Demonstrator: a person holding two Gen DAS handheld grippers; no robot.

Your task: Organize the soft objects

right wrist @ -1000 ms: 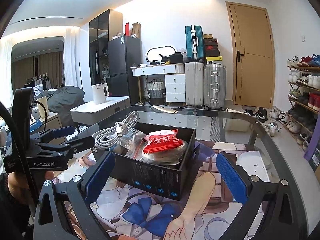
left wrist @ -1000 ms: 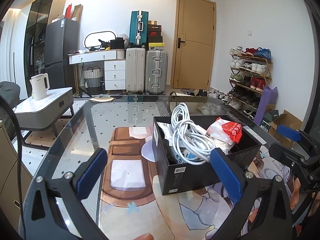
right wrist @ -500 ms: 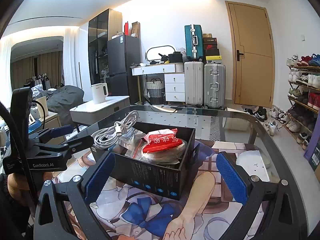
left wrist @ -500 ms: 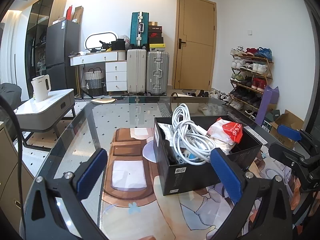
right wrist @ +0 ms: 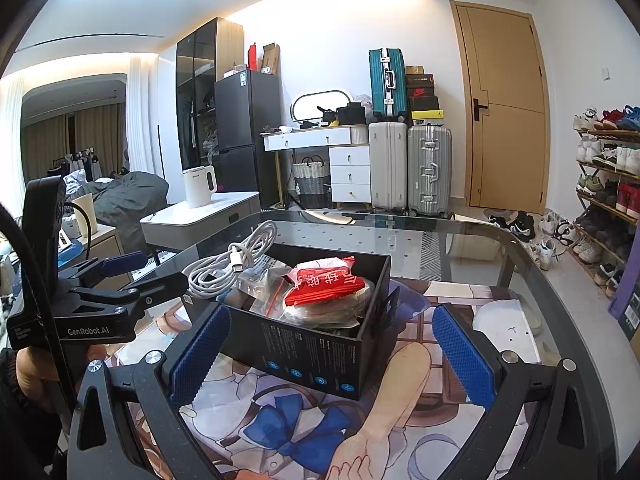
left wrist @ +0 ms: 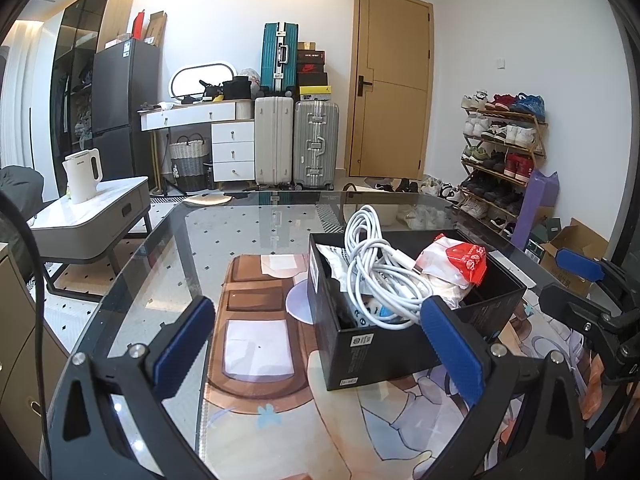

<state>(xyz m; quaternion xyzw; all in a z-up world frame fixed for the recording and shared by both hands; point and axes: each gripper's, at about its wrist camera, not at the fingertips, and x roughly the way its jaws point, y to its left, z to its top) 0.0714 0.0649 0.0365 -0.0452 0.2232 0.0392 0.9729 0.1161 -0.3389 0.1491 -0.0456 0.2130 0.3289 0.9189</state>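
Note:
A black cardboard box [left wrist: 384,344] [right wrist: 312,352] stands on the glass table. In it lie a coiled white cable [left wrist: 376,276] [right wrist: 232,264], a red-and-clear snack packet [left wrist: 460,260] [right wrist: 324,284] and other plastic-wrapped items. My left gripper [left wrist: 320,344] is open and empty, just in front of the box's left corner. My right gripper [right wrist: 328,356] is open and empty, straddling the box's near side. The right gripper also shows in the left wrist view [left wrist: 588,296], and the left gripper in the right wrist view [right wrist: 132,276].
The glass table [left wrist: 168,264] covers a printed cartoon mat [right wrist: 288,432]. Beyond it are a side table with a white kettle [left wrist: 82,176], suitcases [left wrist: 296,144], a door and a shoe rack [left wrist: 500,152].
Both views shifted only slightly; the left gripper drifted a little. The grippers stay open and the box contents have not moved.

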